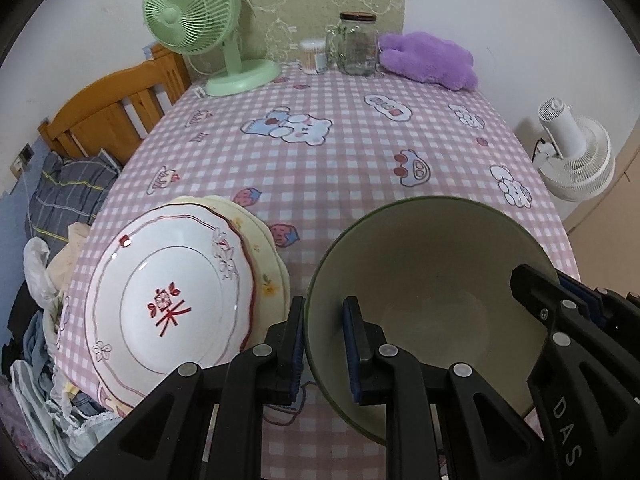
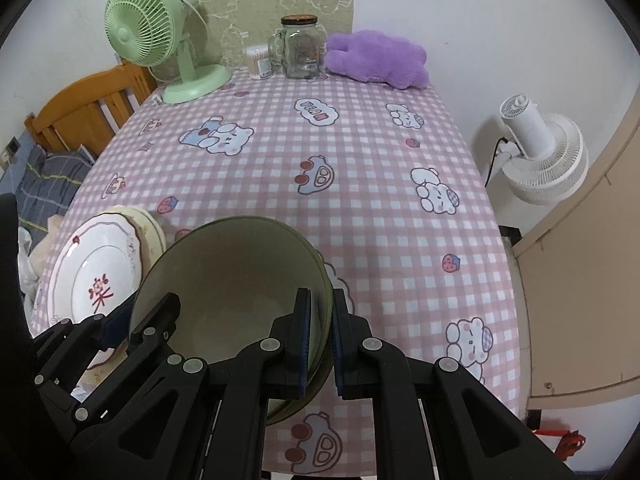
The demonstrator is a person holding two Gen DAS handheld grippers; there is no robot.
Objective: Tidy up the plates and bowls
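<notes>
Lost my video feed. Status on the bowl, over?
Both hand-held grippers shut on green bowl rim: left, right. Stacked plates close beside bowl's left. Tablecloth ahead bare to the far clutter.

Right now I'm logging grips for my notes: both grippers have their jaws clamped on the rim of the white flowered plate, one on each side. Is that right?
Not the plate. Both grippers, left and right, have their jaws clamped on the rim of the green bowl, one on each side. Both wrist views show it; the plate lies untouched beside it.
</notes>
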